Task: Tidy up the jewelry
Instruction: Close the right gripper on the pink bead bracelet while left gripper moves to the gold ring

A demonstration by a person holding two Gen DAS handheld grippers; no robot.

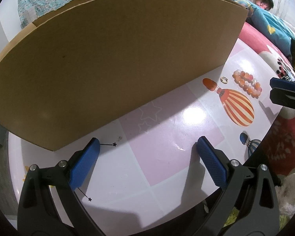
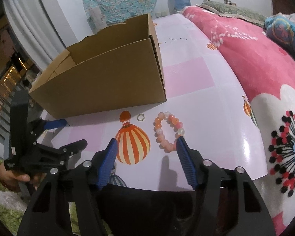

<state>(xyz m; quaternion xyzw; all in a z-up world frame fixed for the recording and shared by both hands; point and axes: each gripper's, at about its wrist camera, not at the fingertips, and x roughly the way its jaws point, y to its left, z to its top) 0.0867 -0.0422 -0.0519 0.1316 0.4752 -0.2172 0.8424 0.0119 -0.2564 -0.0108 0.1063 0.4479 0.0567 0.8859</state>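
Note:
A pink-and-orange bead bracelet (image 2: pixel 168 130) lies on the table beside a small ring (image 2: pixel 140 116), both in front of an open cardboard box (image 2: pixel 108 78). My right gripper (image 2: pixel 146 144) is open and empty, its right finger just touching the bracelet's near edge. My left gripper (image 1: pixel 147 144) is open and empty over the table, close to the box's wall (image 1: pixel 108 59). In the left wrist view the bracelet (image 1: pixel 246 83) and ring (image 1: pixel 223 80) lie far right, near the right gripper's fingers (image 1: pixel 283 89). The left gripper also shows at the left of the right wrist view (image 2: pixel 68 132).
The table (image 2: pixel 206 82) has a glossy pink-and-white top with hot-air-balloon prints (image 2: pixel 132 144). A pink floral blanket (image 2: pixel 265 78) on a bed borders its right edge. A person lies under a blue quilt (image 1: pixel 265 17) at the back. Green shaggy rug (image 2: pixel 2 216) lies below.

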